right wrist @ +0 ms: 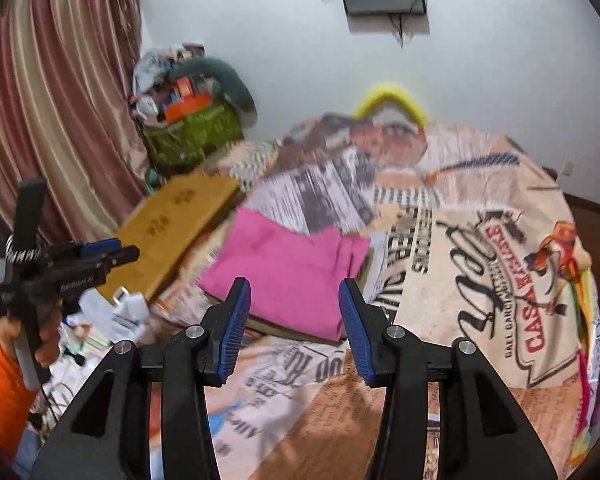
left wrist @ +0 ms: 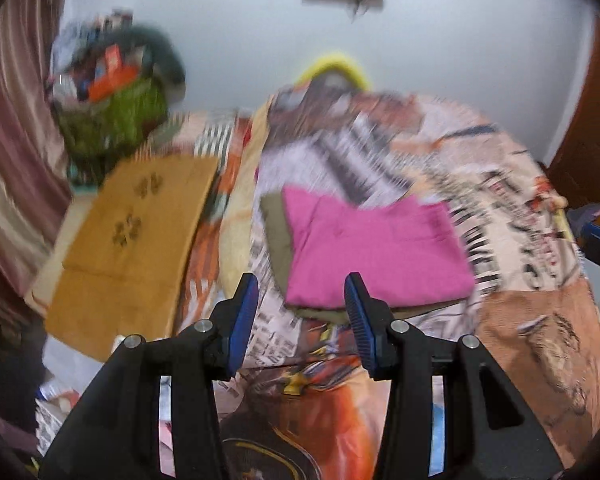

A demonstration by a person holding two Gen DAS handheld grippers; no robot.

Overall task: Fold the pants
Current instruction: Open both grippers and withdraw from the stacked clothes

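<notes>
Both grippers hang empty, jaws apart: left gripper [left wrist: 302,312], right gripper [right wrist: 294,312]. Pink pants [left wrist: 374,250] lie folded compact mid-bed on the printed bedspread [right wrist: 480,280], squared atop an olive garment [left wrist: 274,224]; fold likely finished.

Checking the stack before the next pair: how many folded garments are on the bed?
2: pink pants on top, an olive garment directly beneath, edges showing. More could be hidden underneath.
</notes>
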